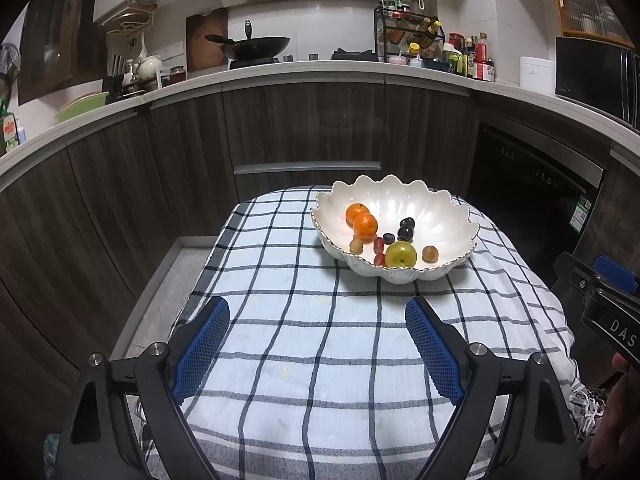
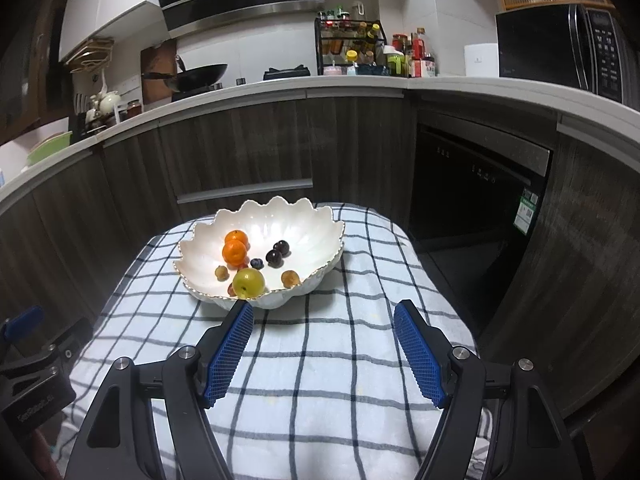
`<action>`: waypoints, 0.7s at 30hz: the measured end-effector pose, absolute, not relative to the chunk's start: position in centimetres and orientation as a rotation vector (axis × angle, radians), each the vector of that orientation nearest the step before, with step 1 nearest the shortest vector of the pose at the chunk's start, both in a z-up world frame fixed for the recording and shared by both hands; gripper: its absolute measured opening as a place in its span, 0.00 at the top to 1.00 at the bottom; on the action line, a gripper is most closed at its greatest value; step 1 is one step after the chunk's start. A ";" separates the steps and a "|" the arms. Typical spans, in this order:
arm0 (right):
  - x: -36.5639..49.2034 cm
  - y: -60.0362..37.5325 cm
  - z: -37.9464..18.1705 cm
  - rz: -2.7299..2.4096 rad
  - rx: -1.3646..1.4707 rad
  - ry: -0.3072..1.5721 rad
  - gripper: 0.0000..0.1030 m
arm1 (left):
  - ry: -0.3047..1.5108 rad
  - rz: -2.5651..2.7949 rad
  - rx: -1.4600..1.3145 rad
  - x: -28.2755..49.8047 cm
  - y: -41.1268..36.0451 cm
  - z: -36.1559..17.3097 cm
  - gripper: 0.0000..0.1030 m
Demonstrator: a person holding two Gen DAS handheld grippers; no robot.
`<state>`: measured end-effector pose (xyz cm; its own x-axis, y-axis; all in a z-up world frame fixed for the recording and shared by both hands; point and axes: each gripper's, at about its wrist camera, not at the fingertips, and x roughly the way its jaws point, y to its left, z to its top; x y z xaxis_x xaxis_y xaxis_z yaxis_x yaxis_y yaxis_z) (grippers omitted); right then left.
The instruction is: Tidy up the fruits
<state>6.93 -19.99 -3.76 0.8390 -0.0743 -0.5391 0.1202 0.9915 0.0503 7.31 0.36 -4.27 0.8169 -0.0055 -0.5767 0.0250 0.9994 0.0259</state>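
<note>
So the left gripper is hanging over the checked tablecloth with its blue pads spread wide, nothing between them. Past it, toward the far right of the cloth, sits the white scalloped bowl with the gold rim, and all the fruit's in there. Going left to right inside: two oranges touching each other, a small tan fruit, a couple of red grapes, a blueberry, the yellow-green apple near the front rim, two dark plums behind it, and another tan fruit.

The right gripper is also gaping, empty, over the cloth, with its left pad tip just in front of the bowl's near rim. Behind everything is the kitchen counter with a wok on the hob and a spice rack further right.
</note>
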 end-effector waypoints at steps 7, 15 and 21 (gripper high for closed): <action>6.0 -20.2 -3.5 -0.105 0.083 0.562 0.28 | 0.592 -0.020 0.050 6.2 0.1 -3.9 0.12; 5.1 -20.1 -3.5 -0.102 0.072 0.571 0.28 | 0.589 -0.016 0.041 5.5 0.6 -3.7 0.12; 4.5 -20.0 -3.2 -0.102 0.068 0.563 0.28 | 0.578 -0.023 0.038 5.0 0.7 -3.4 0.12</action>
